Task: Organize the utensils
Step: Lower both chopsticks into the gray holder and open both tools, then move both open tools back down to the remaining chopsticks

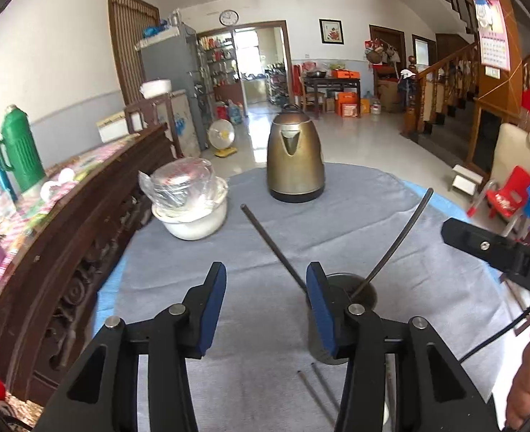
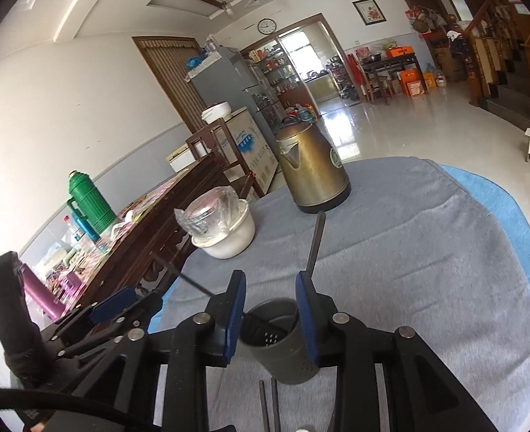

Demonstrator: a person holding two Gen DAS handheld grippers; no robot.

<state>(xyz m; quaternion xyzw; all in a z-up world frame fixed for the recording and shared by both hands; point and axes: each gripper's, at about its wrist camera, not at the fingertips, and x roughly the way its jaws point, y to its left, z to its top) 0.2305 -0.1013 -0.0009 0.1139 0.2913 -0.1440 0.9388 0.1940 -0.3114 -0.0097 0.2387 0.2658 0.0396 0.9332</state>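
Grey cloth point(image 2: 427, 252) covers my round table. On it stands the dark holder cup point(image 2: 283, 345) with two chopsticks point(image 1: 401, 237) leaning out, tips up and away. More sticks point(image 2: 268, 406) lie flat just before it, half hidden. My right tongs point(image 2: 270, 309) stand half open around the cup, holding nothing; my left tongs point(image 1: 266, 309) gape beside it, empty
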